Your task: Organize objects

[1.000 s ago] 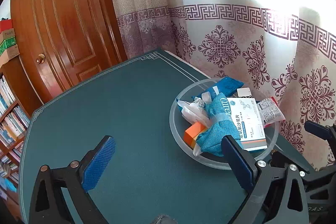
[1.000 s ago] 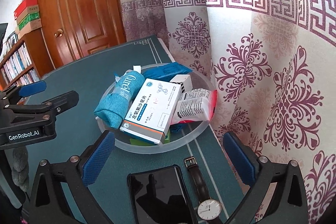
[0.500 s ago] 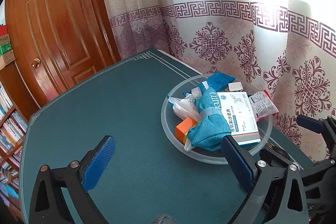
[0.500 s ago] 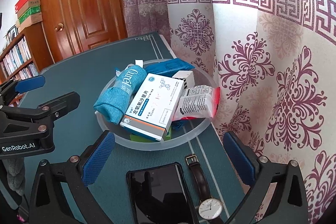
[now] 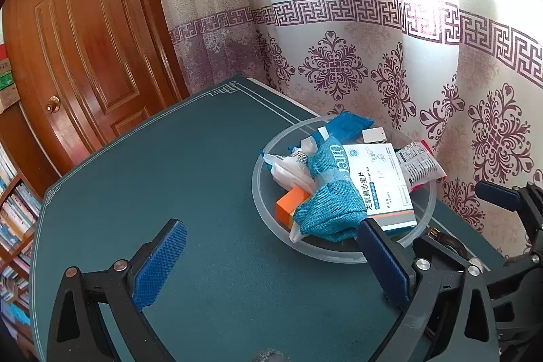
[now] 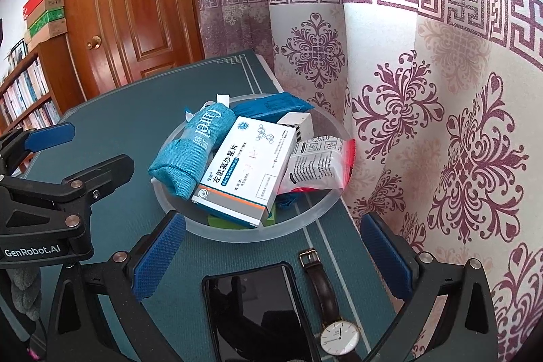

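Black phone [image 6: 253, 307], wristwatch [image 6: 334, 321], right view only

A dark teal table [image 5: 203, 178] is showing a thin pale line border with key-pattern corners. A frosted clear bowl [image 6: 190, 219] is holding a teal woven pouch [image 6: 190, 151] with white lettering, a white medicine box [image 6: 247, 172] with blue print and an orange stripe, a blue packet [image 6: 271, 107], a white sachet [image 6: 315, 165] with a red edge, and an orange box [image 5: 288, 202]. Just beside the bowl are lying a black phone [image 6: 258, 307] and a watch [image 6: 334, 321] (dark brown strap, white dial). The white curtain [image 6: 441, 124] is bearing maroon medallions and a key-pattern band. The door [image 5: 85, 39] is glowing reddish brown. Both tools are black with blue pads [image 6: 159, 256].
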`<state>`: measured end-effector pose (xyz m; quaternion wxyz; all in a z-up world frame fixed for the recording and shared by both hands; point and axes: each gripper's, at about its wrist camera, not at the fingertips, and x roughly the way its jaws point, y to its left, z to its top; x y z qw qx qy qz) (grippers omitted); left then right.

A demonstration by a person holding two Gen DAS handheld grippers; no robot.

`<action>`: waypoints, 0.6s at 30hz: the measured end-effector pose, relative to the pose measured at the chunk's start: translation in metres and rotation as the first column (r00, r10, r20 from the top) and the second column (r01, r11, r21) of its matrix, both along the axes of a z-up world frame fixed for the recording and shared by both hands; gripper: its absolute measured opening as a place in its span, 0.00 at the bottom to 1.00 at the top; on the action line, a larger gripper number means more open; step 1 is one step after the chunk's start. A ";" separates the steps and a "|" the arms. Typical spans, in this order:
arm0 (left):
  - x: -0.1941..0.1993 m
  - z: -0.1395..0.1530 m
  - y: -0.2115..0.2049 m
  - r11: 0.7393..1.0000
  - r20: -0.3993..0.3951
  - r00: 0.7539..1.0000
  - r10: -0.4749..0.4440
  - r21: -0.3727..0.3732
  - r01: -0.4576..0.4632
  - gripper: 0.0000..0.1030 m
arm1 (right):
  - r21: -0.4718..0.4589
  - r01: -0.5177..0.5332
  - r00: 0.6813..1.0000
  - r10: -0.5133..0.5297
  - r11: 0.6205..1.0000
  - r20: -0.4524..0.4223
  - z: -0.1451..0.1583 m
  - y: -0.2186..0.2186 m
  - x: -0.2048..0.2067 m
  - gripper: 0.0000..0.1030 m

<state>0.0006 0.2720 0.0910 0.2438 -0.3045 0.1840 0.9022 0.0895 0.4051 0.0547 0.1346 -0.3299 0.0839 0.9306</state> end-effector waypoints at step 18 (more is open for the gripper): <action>-0.001 -0.002 -0.001 1.000 0.011 1.000 -0.002 -0.001 0.002 1.00 | 0.007 0.013 1.000 -0.014 1.000 0.013 -0.004 0.001 -0.001 1.00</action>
